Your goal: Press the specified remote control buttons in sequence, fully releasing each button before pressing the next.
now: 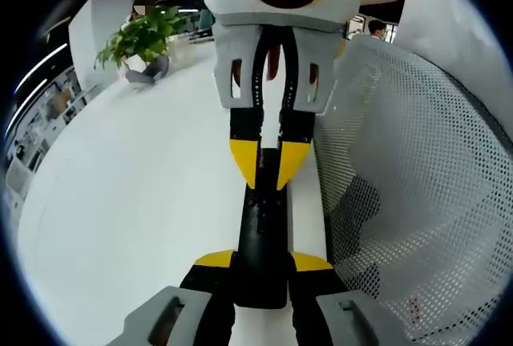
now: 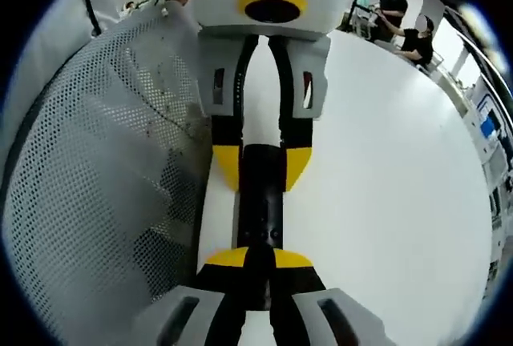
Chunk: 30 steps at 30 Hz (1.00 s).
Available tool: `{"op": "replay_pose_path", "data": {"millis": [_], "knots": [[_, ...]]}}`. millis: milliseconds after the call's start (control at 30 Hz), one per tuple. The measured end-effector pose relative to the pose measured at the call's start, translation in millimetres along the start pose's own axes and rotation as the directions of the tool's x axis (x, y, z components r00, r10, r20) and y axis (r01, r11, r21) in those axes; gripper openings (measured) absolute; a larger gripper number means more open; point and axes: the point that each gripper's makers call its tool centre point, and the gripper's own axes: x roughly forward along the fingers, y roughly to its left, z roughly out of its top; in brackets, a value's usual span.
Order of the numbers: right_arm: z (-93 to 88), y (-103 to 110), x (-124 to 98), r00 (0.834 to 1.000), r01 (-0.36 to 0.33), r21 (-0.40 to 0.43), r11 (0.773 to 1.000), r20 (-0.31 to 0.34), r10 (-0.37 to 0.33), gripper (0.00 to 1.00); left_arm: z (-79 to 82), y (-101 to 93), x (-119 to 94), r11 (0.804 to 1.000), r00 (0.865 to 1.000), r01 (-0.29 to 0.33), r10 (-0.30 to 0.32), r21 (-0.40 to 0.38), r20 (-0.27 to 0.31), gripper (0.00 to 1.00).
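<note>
Two grippers are meeting over a black remote control (image 1: 260, 250): left gripper (image 1: 263, 262) gripping its sides, right gripper (image 2: 256, 259) nearly closed above it.

Left gripper (image 2: 261, 166) holds black remote (image 2: 260, 202); right gripper (image 2: 258, 259) nearly closed above.

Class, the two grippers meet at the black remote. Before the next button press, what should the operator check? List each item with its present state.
1. Left gripper grips the remote: ok, its jaws are closed on the remote's sides.
2. Right gripper is set for pressing: ok, its jaws are shut and the tips point at the remote.
3. Last button fully released: cannot tell, contact is not clear.
4. Right tips are over the correct button: cannot tell, no labels are readable.
5. Remote is visible in both views: ok.
6. Clearance from the white mesh: cannot tell, it stands very close beside the remote.
</note>
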Motion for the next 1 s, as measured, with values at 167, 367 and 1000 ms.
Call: {"op": "replay_pose_path", "data": {"millis": [167,367,1000], "knots": [[1.8,1.1,0.2,0.999,0.033,0.016,0.999,0.002,-0.033,0.06,-0.1,0.1,0.1,1.0,1.0,-0.004,0.004,-0.002,-0.004,0.25],[0.4,0.0,-2.5,0.998,0.049,0.038,0.998,0.043,-0.051,0.06,-0.6,0.0,0.4,1.0,1.0,0.005,-0.005,0.009,-0.017,0.24],[-6.8,1.4,-2.5,0.995,0.043,0.041,0.998,-0.093,-0.039,0.08,-0.9,0.4,0.4,1.0,0.999,0.007,-0.006,0.01,-0.034,0.24]]}}
